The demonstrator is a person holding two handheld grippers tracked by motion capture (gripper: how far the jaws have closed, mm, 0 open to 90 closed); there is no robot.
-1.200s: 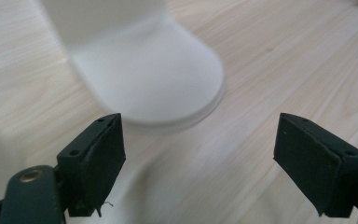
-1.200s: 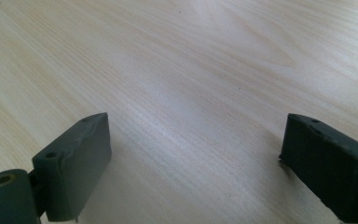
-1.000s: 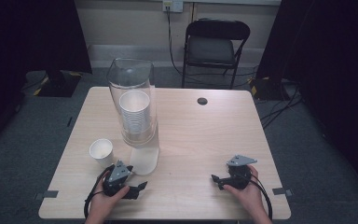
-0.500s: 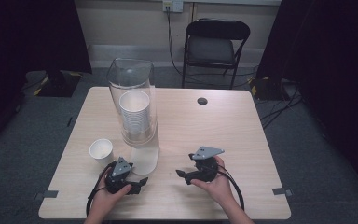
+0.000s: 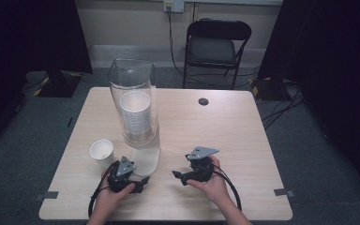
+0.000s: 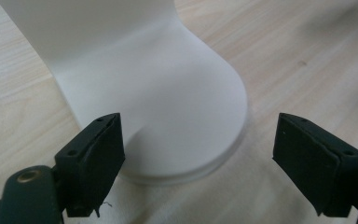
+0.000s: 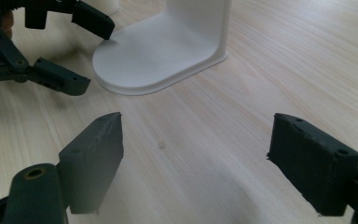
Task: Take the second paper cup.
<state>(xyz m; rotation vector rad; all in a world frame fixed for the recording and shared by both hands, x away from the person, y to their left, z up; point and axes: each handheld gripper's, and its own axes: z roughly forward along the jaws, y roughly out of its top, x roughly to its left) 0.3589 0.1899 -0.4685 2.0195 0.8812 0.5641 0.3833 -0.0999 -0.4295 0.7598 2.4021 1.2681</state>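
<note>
Left gripper (image 5: pixel 143 184) sits with jaws spread wide at the rounded white plastic base (image 5: pixel 146 161) of the clear cup dispenser (image 5: pixel 133 101), at the table's near left. Right gripper (image 5: pixel 176 175), equally agape and empty, hovers just beside. Best to square the jaws across that base before closing.

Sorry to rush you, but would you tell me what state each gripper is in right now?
Left gripper: open, holding nothing, jaws either side of the white dispenser base.
Right gripper: open, holding nothing, above the bare table.
</note>
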